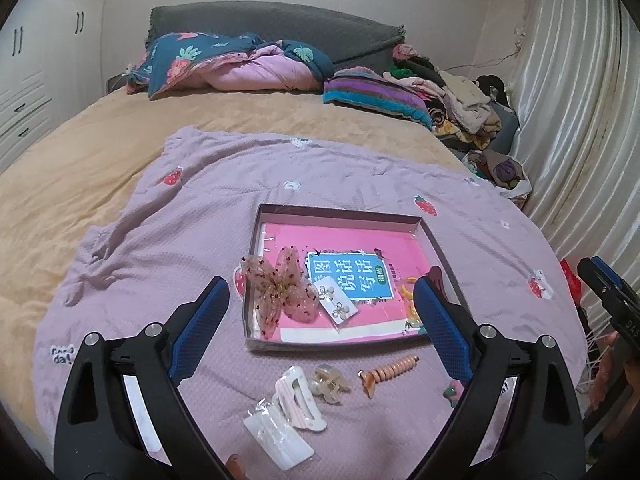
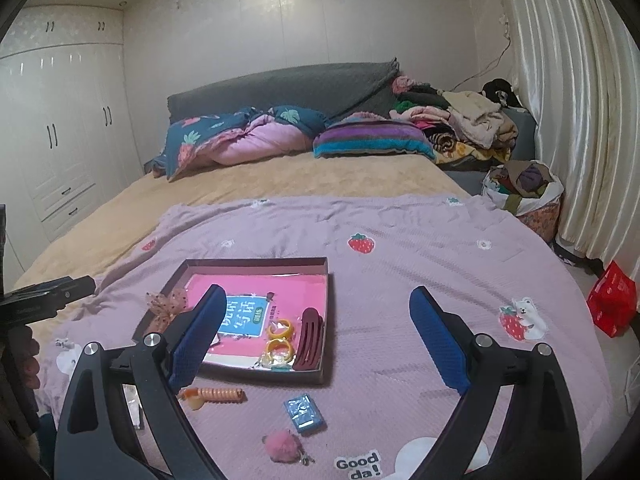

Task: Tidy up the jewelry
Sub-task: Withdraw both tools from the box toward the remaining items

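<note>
A shallow box tray [image 1: 338, 210] [image 2: 256, 262] lined with a pink book lies on a lilac blanket. It holds a sheer dotted bow [image 1: 280, 292] [image 2: 166, 306], a card of pearl earrings [image 1: 338, 304], yellow rings [image 2: 280, 338] and a dark red hair clip [image 2: 308, 338]. In front lie a pink-white claw clip [image 1: 298, 398], a clear claw clip [image 1: 330, 382], an orange spiral tie [image 1: 390, 370] [image 2: 216, 395], a white packet [image 1: 276, 434], a blue packet [image 2: 304, 414] and a pink pompom [image 2: 282, 444]. My left gripper [image 1: 322, 312] and right gripper [image 2: 316, 326] are open and empty above them.
The lilac blanket [image 1: 160, 240] [image 2: 420, 248] lies on a tan bed. Folded quilts [image 1: 224, 62] and a clothes pile [image 2: 460, 124] sit at the headboard. A curtain [image 2: 568, 100], a bag of clothes [image 2: 524, 188] and a red bag [image 2: 612, 304] are at the right.
</note>
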Motion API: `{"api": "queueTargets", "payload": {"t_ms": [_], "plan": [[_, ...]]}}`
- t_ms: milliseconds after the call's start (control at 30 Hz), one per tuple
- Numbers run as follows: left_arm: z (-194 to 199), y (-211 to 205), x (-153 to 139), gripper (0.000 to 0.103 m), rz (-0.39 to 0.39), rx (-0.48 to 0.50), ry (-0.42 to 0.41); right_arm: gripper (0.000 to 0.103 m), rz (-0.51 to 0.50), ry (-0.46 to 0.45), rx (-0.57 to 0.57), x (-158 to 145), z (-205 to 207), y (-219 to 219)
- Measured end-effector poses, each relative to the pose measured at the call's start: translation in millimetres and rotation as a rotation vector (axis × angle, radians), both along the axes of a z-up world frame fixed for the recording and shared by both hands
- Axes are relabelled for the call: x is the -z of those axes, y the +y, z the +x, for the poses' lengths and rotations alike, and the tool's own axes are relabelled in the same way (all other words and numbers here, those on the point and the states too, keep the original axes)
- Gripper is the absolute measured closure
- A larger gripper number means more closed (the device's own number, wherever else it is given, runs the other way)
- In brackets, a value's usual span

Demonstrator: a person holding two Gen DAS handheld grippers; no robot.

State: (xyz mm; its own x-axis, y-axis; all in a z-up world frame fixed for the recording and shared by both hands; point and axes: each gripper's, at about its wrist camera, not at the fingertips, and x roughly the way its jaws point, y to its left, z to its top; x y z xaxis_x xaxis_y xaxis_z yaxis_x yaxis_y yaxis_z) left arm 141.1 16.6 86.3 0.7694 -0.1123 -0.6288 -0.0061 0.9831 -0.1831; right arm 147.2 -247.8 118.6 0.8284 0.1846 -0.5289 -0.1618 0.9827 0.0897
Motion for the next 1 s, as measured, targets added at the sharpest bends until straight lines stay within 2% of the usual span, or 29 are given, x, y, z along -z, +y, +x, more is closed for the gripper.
{"api": "queueTargets", "payload": {"t_ms": [100, 333, 1000], "plan": [[-7, -1, 0, 0.017, 0.0, 0.003, -0.005, 0.006, 0.003, -0.009, 0.0, -1, -7, -2], [-21, -3, 11, 0.017, 0.01, 0.004, 0.012, 0.006, 0.006, -0.002, -0.009, 3, -21, 0], [-45, -1, 63, 0.017, 0.059, -0.014, 0.133, 0.006, -0.01, 0.098, -0.091, 45, -35, 17]]}}
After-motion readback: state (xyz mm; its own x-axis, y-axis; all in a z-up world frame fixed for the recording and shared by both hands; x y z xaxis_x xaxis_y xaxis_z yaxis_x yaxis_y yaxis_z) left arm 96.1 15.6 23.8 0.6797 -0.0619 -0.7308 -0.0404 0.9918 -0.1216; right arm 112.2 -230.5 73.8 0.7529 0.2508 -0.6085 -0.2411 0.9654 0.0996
